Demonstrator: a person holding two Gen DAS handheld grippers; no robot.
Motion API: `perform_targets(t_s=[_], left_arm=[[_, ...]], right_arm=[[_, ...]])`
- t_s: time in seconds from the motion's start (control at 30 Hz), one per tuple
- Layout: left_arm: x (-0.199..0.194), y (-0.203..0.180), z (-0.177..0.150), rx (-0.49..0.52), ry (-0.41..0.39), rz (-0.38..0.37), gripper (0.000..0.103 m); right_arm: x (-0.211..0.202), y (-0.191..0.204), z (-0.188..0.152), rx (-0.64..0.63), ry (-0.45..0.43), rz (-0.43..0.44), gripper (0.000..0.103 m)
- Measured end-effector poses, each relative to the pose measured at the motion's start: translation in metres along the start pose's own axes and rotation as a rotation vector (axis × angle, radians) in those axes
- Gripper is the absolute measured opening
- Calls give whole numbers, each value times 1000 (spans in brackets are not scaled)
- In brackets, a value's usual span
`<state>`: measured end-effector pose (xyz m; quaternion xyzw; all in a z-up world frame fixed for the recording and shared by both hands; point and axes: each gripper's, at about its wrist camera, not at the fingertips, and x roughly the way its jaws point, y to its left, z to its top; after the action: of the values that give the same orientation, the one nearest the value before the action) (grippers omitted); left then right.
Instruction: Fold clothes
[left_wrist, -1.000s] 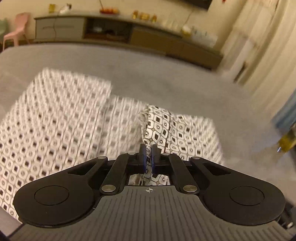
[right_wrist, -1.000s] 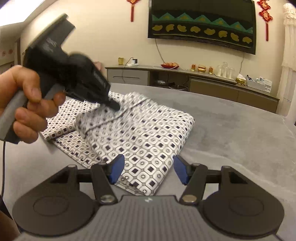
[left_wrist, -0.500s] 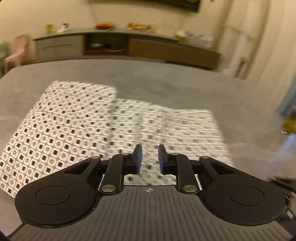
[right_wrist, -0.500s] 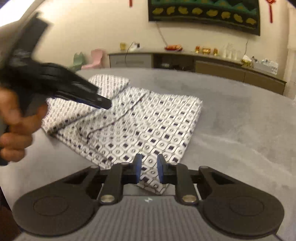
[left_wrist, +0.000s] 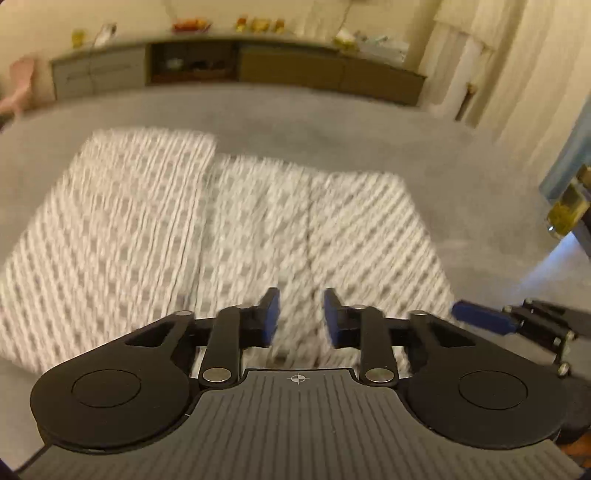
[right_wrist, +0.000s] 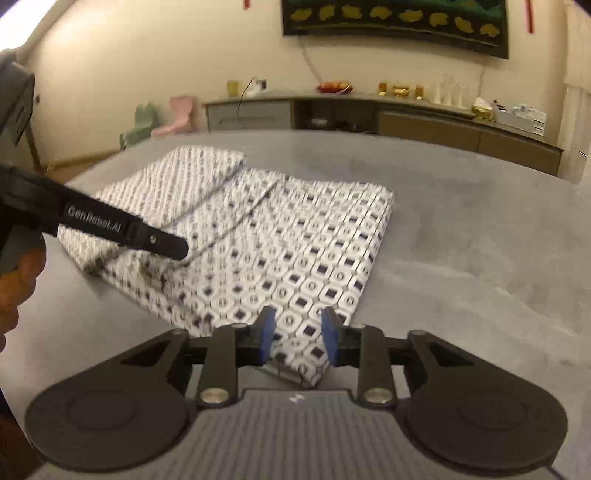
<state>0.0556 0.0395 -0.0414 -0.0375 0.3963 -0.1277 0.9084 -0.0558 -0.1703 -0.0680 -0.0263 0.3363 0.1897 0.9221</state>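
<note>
A white garment with a dark square print (right_wrist: 280, 243) lies folded flat on the grey table (right_wrist: 461, 229); it is motion-blurred in the left wrist view (left_wrist: 229, 236). My left gripper (left_wrist: 301, 306) hovers over its near edge with the jaws opening and nothing pinched between them. In the right wrist view a hand holds the left gripper (right_wrist: 177, 251) just above the cloth's left side. My right gripper (right_wrist: 297, 326) straddles the garment's near corner, its jaws opening, and the blue pads (right_wrist: 266, 332) stand clear of the cloth. One right finger (left_wrist: 484, 321) shows at the left view's edge.
A long sideboard (right_wrist: 369, 114) with small ornaments runs along the far wall under a dark wall panel (right_wrist: 395, 18). Small pink and green chairs (right_wrist: 177, 118) stand at the left. Curtains (left_wrist: 517, 74) and a bottle (left_wrist: 565, 210) are at the right. Grey tabletop surrounds the garment.
My left gripper let go of the raised fold it pinched, backed off and opened; the fold now lies flat. My right gripper narrowed over the near corner, then widened again.
</note>
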Motion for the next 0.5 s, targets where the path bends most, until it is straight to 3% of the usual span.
perform_targets(t_s=[0.03, 0.07, 0.1, 0.13, 0.2, 0.27, 0.33, 0.37, 0.47, 0.5], left_arm=[[-3, -8, 9, 27, -17, -4, 50], [-2, -20, 20, 60, -28, -12, 65], [-2, -32, 30, 93, -38, -21, 77], [3, -45, 41, 135, -31, -42, 80], [20, -73, 58, 237, 13, -53, 81], [48, -100, 67, 344, 117, -66, 81], [77, -117, 67, 406, 210, -51, 80], [86, -119, 64, 423, 228, -25, 73], [109, -123, 55, 474, 277, 55, 0], [107, -119, 56, 453, 261, 49, 0]], right_arm=[[-1, 0, 1, 7, -10, -8, 51], [-3, 0, 3, 15, -20, -16, 63], [-4, -1, 4, 22, -29, -23, 63], [1, -1, 5, 29, -4, -31, 62], [9, -2, 3, 35, 37, -18, 31], [6, 1, 2, 3, 13, -31, 13], [2, 1, 2, -5, -13, -26, 12], [0, 1, 2, -4, -28, -22, 11], [-5, 0, 2, -10, -60, 3, 11], [-6, -1, 1, -9, -62, 17, 12]])
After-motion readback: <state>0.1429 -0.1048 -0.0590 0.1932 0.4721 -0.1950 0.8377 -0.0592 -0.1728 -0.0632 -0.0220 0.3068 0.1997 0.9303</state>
